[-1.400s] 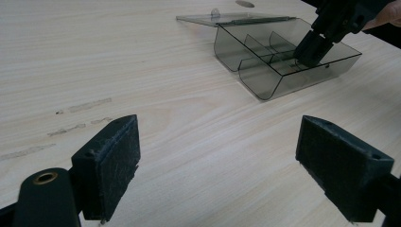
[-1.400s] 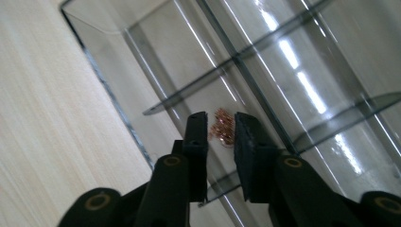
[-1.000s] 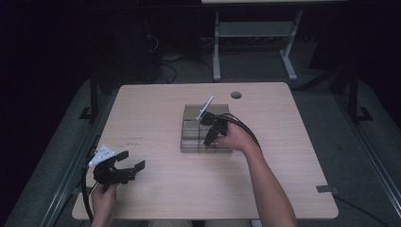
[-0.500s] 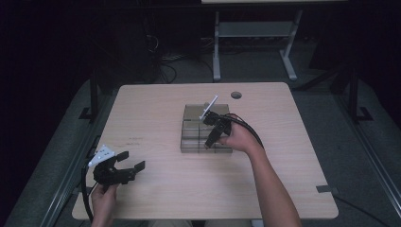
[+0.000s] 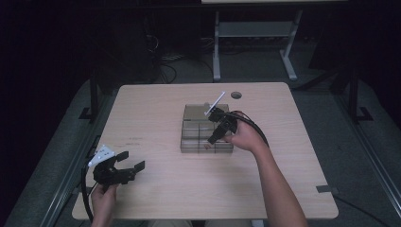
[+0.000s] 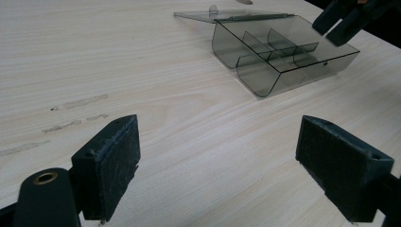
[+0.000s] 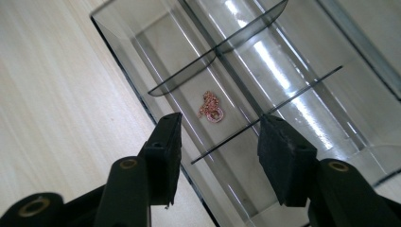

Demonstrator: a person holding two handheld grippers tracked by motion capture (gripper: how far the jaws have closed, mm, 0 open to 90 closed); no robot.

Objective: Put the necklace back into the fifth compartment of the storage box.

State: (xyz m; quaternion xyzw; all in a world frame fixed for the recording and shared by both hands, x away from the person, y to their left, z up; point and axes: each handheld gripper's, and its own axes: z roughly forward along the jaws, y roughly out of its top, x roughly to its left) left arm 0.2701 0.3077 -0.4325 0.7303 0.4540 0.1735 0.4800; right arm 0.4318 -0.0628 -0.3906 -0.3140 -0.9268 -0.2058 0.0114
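Note:
A smoky clear compartment box point(image 5: 189, 142) stands mid-table with its lid folded back flat. A small rose-coloured chain piece with a ring point(image 7: 210, 108) lies loose on the floor of one compartment in the row by the near wall. My right gripper point(image 7: 217, 142) hovers just above that compartment and points down into the box point(image 7: 142, 38). Its jaws have just been opening and nothing is between them. The high view places the right gripper point(image 5: 213, 138) over the box's near half. My left gripper point(image 5: 132, 161) rests low at the table's near left, open and empty, facing the box point(image 6: 283, 61).
Thin dividers point(image 7: 265, 118) split the box into several compartments. A round cable hole point(image 5: 236, 95) is in the tabletop behind the box. Bare wood lies between the left gripper point(image 6: 217, 161) and the box. A dark table frame stands beyond the far edge.
The right gripper has lifted slightly over the box and drawn a little toward the person. The left gripper and the box have stayed put.

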